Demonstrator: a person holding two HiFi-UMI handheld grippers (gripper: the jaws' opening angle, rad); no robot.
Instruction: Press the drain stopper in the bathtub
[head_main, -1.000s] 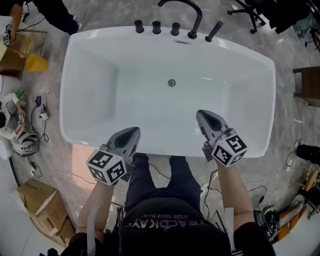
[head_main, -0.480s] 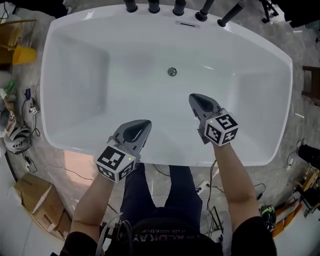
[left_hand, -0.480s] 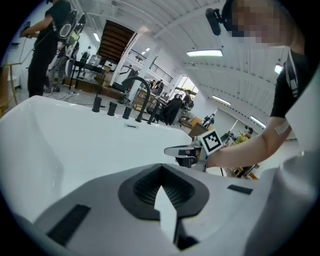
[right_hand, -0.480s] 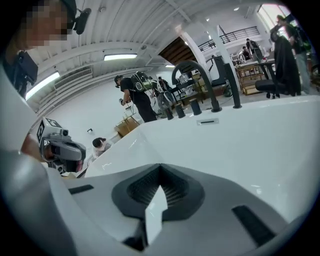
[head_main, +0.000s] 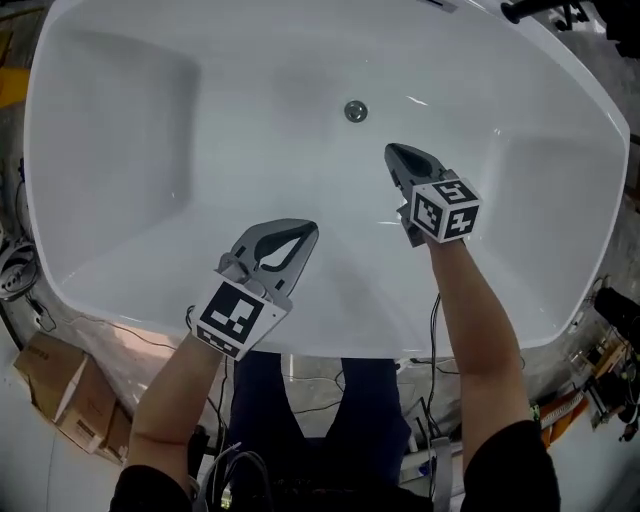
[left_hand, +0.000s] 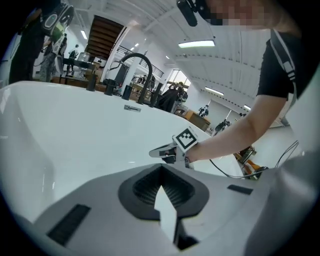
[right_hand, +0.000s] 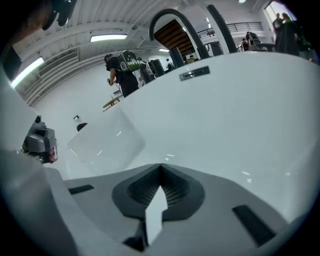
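The round metal drain stopper (head_main: 355, 111) sits in the floor of the white bathtub (head_main: 120, 150), toward its far side. My right gripper (head_main: 392, 152) hangs inside the tub with its tip just right of and short of the stopper, apart from it, jaws shut and holding nothing. My left gripper (head_main: 312, 228) is lower left over the tub's near slope, also shut and holding nothing. In the left gripper view my left gripper (left_hand: 161, 166) points at the right gripper (left_hand: 165, 151). The right gripper view shows my right gripper (right_hand: 160, 166) facing the far tub wall; the stopper is hidden there.
A black arched faucet (left_hand: 137, 65) with black knobs stands on the far rim above the overflow plate (left_hand: 131, 108). The same faucet (right_hand: 175, 25) and plate (right_hand: 195, 73) show in the right gripper view. Cardboard boxes (head_main: 60, 400) and cables lie on the floor by the tub's near left.
Both grippers have moved forward over the rim and into the tub. The right gripper's tip has come closer to the drain stopper. The head view has shifted forward over the tub.
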